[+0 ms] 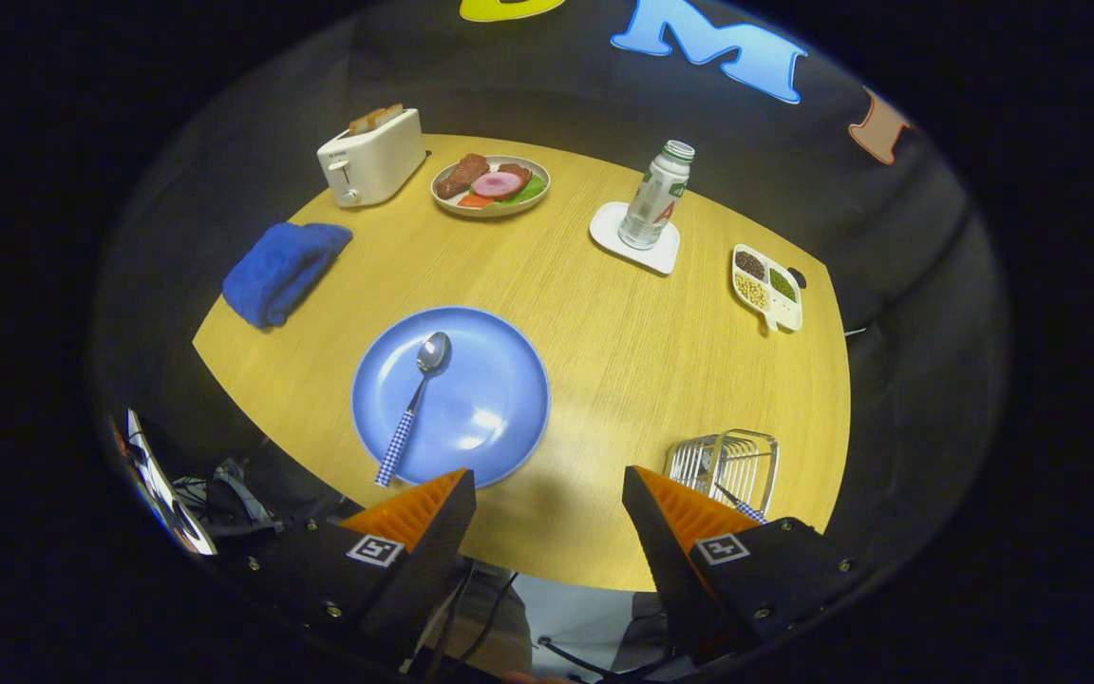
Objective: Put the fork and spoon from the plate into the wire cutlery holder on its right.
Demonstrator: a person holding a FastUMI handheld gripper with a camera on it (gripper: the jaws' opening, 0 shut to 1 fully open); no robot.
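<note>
1 steel spoon (417, 391) on round plate (485, 399) — claw (547, 494) agape

A blue plate (485, 404) is seen on the light wood table (642, 361); on the plate, a silver spoon (414, 404) with a blue-and-white checked handle. Beyond the plate, a blue cloth (283, 271), a white toaster (371, 157) and a silver wire holder (726, 465) are seen.

The spoon (417, 394) lies on the plate (490, 399), just ahead of the gripper (547, 494), whose jaws stand apart. The wire cutlery holder (726, 467) sits right of the plate on the bench (623, 351).
</note>
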